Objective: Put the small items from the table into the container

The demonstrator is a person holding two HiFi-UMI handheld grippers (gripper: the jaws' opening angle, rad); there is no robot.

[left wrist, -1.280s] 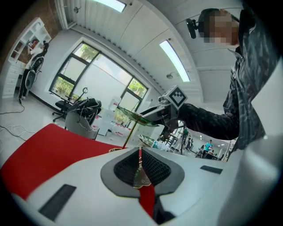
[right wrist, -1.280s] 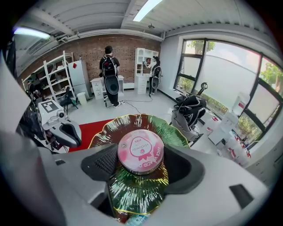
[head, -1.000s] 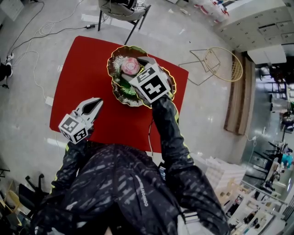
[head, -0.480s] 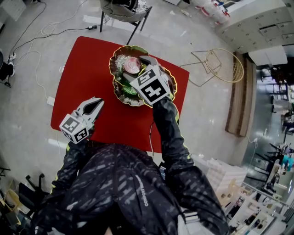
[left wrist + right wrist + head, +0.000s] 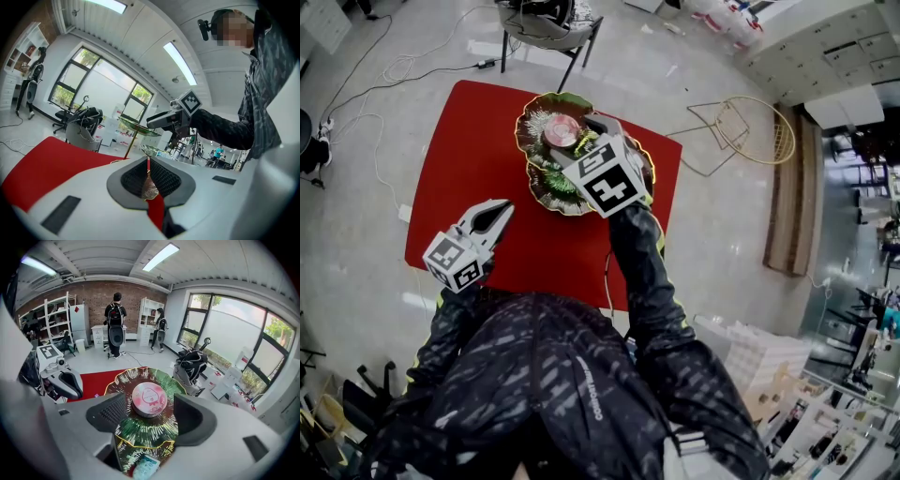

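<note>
A two-tier dish (image 5: 532,178) with a gold rim stands at the far side of the red table (image 5: 459,159). On its upper tier lies a round pink tin (image 5: 562,131). My right gripper (image 5: 575,141) hovers over that tier, open. In the right gripper view the pink tin (image 5: 149,399) shows between the spread jaws of the right gripper (image 5: 150,403), on the dish (image 5: 119,380), and a teal packet (image 5: 145,466) lies on the lower tier. My left gripper (image 5: 492,218) hangs over the table's near left part. In its own view the left gripper (image 5: 149,180) is shut on a small gold-brown wrapped item (image 5: 150,188).
A chair (image 5: 548,19) stands just beyond the table. A gold wire stand (image 5: 741,131) lies on the floor to the right, and cables (image 5: 366,84) run along the floor at the left. Two people (image 5: 115,322) stand by shelves far back in the room.
The right gripper stays over the dish's upper tier with only a slight shift. The left gripper has not moved.
</note>
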